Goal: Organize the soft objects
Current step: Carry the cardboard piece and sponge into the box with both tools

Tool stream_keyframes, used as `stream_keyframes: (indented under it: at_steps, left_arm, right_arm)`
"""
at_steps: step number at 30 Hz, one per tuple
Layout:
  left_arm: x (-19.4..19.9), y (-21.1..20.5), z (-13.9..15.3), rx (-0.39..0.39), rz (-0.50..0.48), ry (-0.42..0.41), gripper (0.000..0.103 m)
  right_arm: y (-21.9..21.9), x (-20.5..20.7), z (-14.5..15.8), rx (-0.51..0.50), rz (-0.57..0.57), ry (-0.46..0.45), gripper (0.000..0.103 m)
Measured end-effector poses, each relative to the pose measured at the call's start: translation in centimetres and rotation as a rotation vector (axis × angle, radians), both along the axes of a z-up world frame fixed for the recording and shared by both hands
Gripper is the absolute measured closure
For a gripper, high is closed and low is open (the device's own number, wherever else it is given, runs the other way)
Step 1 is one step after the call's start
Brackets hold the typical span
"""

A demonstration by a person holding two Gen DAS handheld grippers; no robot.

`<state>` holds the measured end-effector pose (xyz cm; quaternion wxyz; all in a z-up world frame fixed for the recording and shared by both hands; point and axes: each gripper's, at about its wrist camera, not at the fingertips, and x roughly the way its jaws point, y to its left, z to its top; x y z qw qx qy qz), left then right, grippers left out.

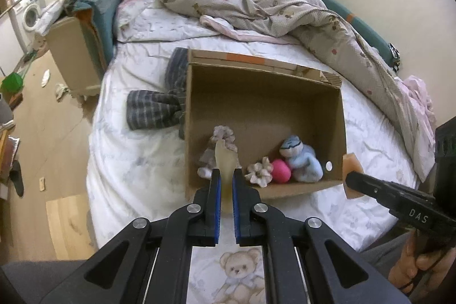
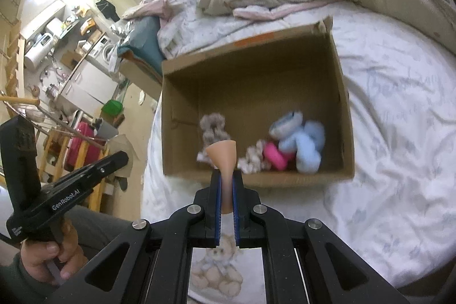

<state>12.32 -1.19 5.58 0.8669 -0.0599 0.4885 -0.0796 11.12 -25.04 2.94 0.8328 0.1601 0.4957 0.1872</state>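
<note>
Two pairs of black tongs with blue pads fill the foreground. Left tongs [image 1: 225, 178] are clamped on a pale yellowish soft piece [image 1: 225, 161]; right tongs [image 2: 226, 178] are clamped on a peach-coloured, funnel-shaped soft piece [image 2: 223, 154]. Both are held above the near edge of an open cardboard box [image 1: 285, 99] resting on the bed [image 1: 136, 161]. Inside the box, along its near wall, lie a grey-beige plush toy [image 1: 219, 144], a cream flower-shaped item [image 1: 260, 175], a bright pink ball [image 1: 280, 171] and a light blue plush toy [image 1: 302, 161], the last three touching. Beside the box's left wall lies a dark striped cloth [image 1: 154, 110]. A crumpled floral quilt [image 1: 270, 10] is heaped at the far side of the bed.
</note>
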Motion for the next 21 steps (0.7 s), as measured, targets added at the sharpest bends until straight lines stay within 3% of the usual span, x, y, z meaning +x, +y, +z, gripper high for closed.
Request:
stream_keyframes:
  at_steps: [10,21]
  left_arm:
    - [4.0,-2.5,-2.7,0.032,-0.044,0.040,0.096]
    - [5.7,-3.6,-7.3,0.029,-0.055,0.101,0.095]
  right_arm:
    - [-0.1,4.7,-2.1,-0.005,0.002,0.027,0.095]
    - [0.0,6.0,-6.2,-0.001,-0.019,0.097,0.095]
